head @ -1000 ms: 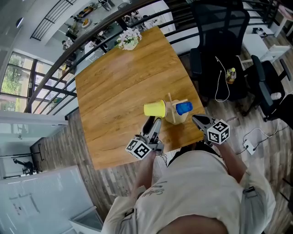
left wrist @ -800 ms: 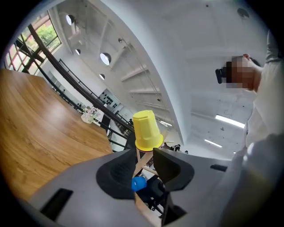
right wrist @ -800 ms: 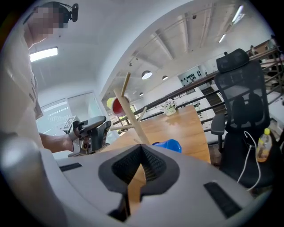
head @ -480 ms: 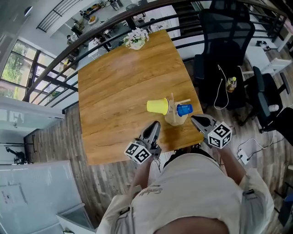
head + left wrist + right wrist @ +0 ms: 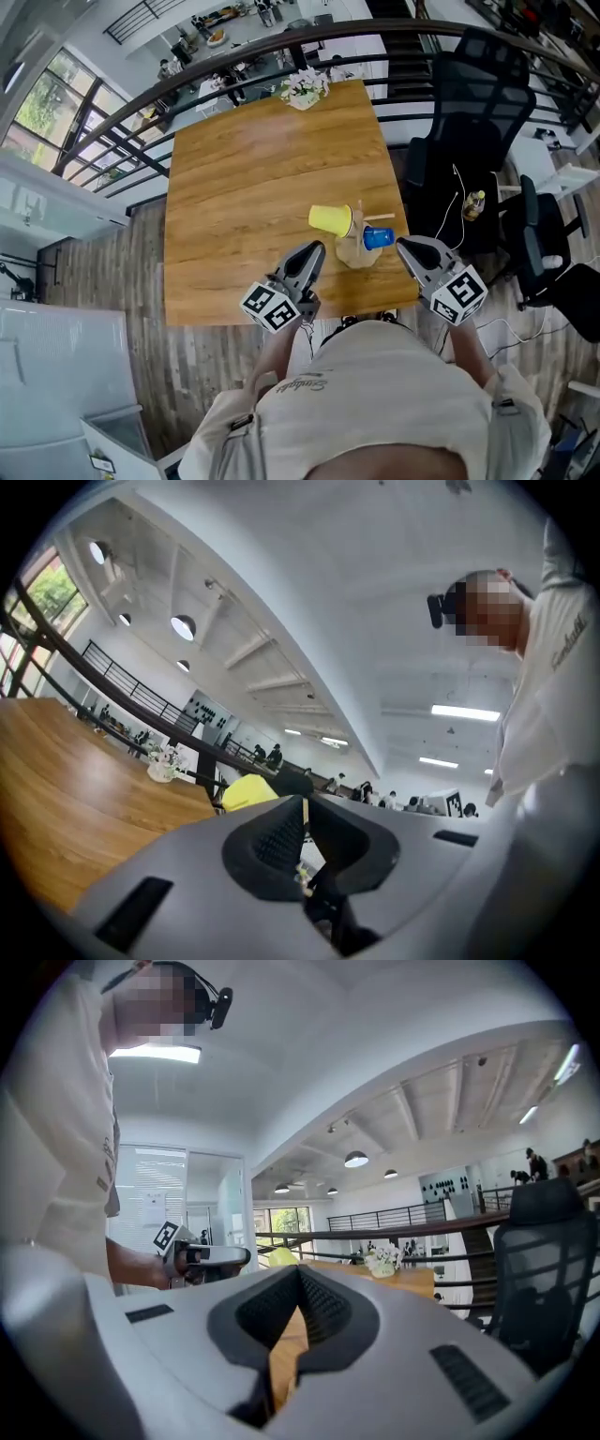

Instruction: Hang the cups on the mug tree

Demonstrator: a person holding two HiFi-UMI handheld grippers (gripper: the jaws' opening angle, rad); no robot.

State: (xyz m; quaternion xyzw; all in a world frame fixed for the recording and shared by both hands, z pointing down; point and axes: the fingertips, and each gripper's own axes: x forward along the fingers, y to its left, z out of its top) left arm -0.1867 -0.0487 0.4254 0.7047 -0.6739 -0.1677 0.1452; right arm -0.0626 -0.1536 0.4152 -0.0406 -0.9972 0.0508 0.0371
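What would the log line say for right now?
left tongs: shut, empty | right tongs: shut, empty | yellow cup, blue cup: on mug tree

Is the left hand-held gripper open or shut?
Shut. In the left gripper view, the jaws of the left hand-held gripper are pressed together, with nothing between them.

The room was bright. Daylight came through the big glass windows [image 5: 39, 101], and long white ceiling lights [image 5: 466, 711] glowed above. The brown wooden bench [image 5: 239, 202] had a soft pale shine. Both gripper views bent round, with dark corners.
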